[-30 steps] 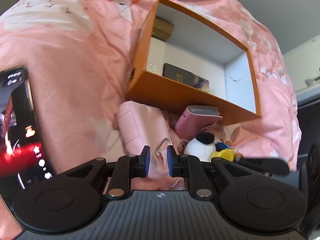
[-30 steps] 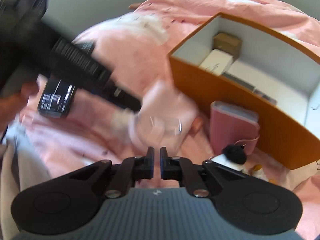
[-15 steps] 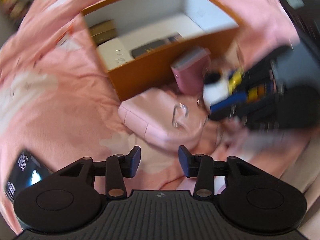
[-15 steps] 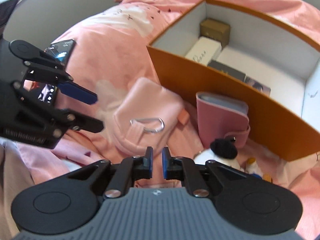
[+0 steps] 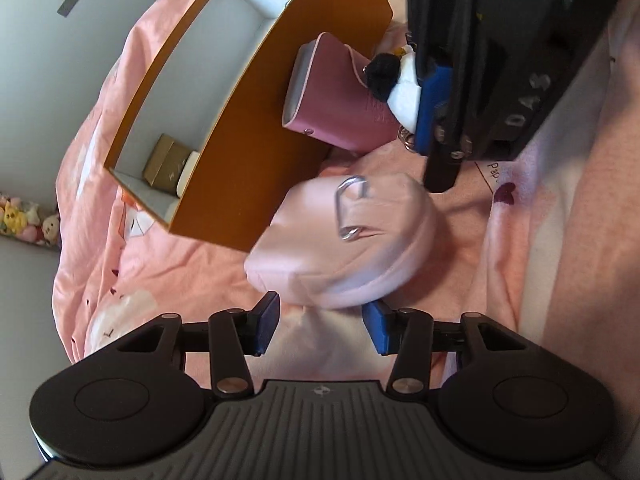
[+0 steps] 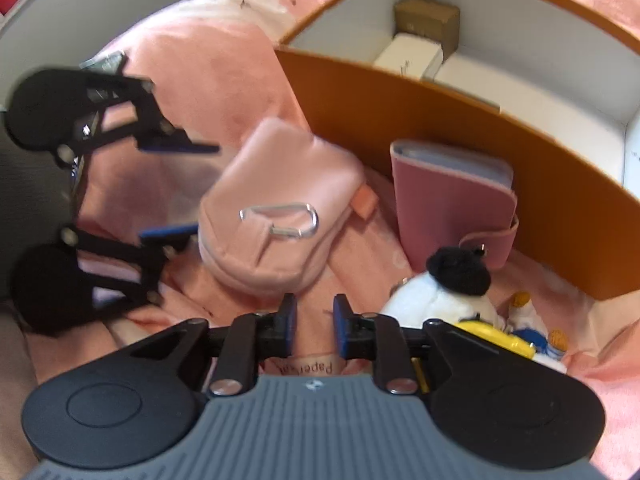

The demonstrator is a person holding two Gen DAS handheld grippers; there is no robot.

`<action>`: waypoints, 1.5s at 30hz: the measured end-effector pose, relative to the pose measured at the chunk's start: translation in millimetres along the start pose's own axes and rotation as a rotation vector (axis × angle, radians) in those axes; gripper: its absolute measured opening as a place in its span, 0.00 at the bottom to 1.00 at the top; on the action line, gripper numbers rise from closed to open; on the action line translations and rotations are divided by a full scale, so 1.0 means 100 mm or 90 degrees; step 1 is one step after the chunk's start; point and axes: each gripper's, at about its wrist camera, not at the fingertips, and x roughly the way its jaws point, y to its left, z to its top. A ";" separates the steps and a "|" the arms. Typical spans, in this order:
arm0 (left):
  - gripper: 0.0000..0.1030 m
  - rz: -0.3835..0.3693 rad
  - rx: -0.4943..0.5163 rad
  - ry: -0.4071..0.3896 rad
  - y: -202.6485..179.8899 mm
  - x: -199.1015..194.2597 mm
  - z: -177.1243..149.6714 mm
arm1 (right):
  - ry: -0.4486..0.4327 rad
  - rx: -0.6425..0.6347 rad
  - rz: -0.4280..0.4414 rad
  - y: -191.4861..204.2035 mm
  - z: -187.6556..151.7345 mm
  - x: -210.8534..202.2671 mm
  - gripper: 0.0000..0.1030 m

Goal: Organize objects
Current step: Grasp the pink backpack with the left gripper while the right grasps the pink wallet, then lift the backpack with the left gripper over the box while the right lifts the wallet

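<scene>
Opening L gripper straddles pouch edge beside box.

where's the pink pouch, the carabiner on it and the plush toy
pink pouch [image 6: 276, 184], right wrist view, upper fabric face
carabiner [image 6: 280, 220], right wrist view, metal loop
plush toy [image 6: 440, 300], right wrist view, white body

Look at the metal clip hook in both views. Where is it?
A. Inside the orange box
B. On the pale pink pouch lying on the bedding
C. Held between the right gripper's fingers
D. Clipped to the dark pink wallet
B: the metal clip sits on a strap on top of the pale pink pouch, outside the orange box.
</scene>
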 end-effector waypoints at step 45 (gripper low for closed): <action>0.58 -0.203 -0.639 -0.063 0.98 0.25 -0.23 | -0.086 -0.027 -0.136 -0.58 0.23 0.05 0.50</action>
